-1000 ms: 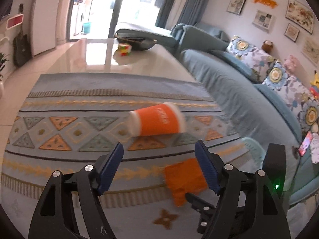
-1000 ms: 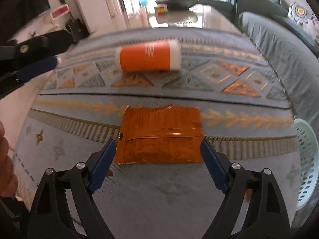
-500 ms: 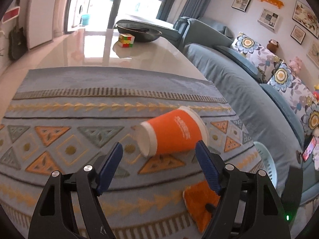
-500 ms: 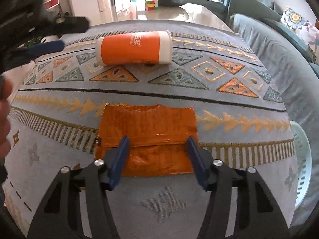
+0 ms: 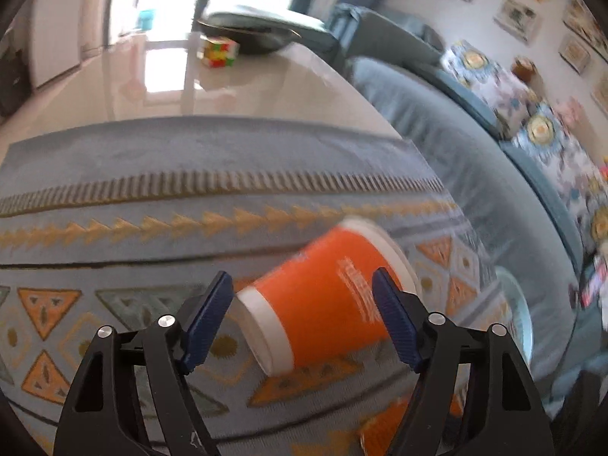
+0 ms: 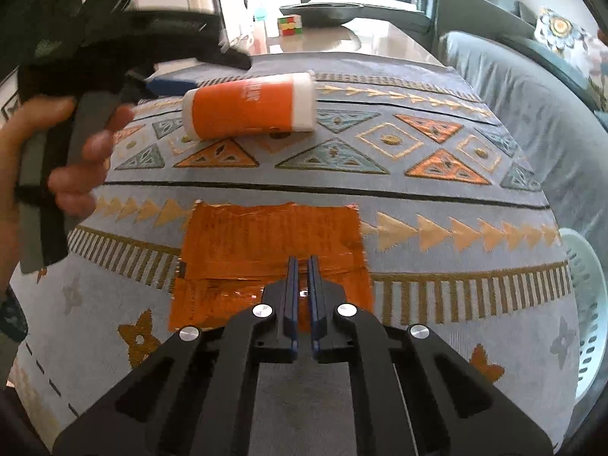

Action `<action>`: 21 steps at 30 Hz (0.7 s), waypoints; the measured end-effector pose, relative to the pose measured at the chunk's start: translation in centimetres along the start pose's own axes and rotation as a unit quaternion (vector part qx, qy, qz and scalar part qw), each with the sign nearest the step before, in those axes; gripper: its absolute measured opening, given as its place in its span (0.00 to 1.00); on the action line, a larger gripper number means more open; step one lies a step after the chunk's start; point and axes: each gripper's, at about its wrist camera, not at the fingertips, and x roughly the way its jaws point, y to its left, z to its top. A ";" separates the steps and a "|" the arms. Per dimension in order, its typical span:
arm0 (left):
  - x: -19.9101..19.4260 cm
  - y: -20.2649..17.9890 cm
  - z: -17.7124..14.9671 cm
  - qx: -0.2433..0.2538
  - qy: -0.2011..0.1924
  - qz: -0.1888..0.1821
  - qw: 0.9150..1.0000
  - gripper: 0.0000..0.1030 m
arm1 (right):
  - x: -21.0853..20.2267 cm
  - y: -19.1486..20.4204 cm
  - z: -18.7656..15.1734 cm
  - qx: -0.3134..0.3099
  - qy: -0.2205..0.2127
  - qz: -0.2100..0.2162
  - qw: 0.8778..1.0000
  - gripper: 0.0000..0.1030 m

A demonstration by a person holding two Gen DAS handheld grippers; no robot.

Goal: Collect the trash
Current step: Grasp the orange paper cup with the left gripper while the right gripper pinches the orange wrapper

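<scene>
An orange paper cup (image 5: 323, 304) lies on its side on the patterned rug (image 5: 190, 228), its white base towards me. My left gripper (image 5: 302, 277) straddles it with the jaws closing; the left pad still stands apart from the cup. From the right wrist view the cup (image 6: 247, 108) lies at the far left, with the left gripper's blue finger (image 6: 171, 85) beside it and a hand (image 6: 76, 152) on the handle. A flat orange foil wrapper (image 6: 266, 235) lies nearer. My right gripper (image 6: 302, 260) is shut on its folded middle.
A mint-green basket (image 6: 585, 304) stands at the rug's right edge, by the blue sofa (image 6: 532, 95). Beyond the rug, a glossy table top carries a colour cube (image 6: 289, 24) and a dark bowl (image 6: 323, 9). A corner of the wrapper (image 5: 383, 429) shows low in the left wrist view.
The left gripper moved forward and down until the cup lay between its fingers. The right jaws went from wide open, straddling the wrapper, to shut on its middle.
</scene>
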 end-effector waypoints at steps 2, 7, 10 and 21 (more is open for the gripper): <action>-0.3 -0.5 -1.0 0.008 0.020 -0.004 1.000 0.67 | -0.2 -0.8 0.0 0.020 -0.002 0.009 1.000 0.03; -1.7 -2.6 -3.5 0.016 0.062 -0.045 0.997 0.71 | -1.2 -3.3 -0.2 0.079 -0.029 0.036 0.996 0.03; -0.7 -4.8 -3.4 0.096 0.054 0.027 0.994 0.83 | -1.7 -4.2 -0.4 0.100 -0.042 0.040 0.993 0.03; 1.4 -4.3 -3.9 0.083 0.056 0.064 0.993 0.64 | -1.9 -2.3 -0.5 0.058 -0.035 0.052 0.996 0.17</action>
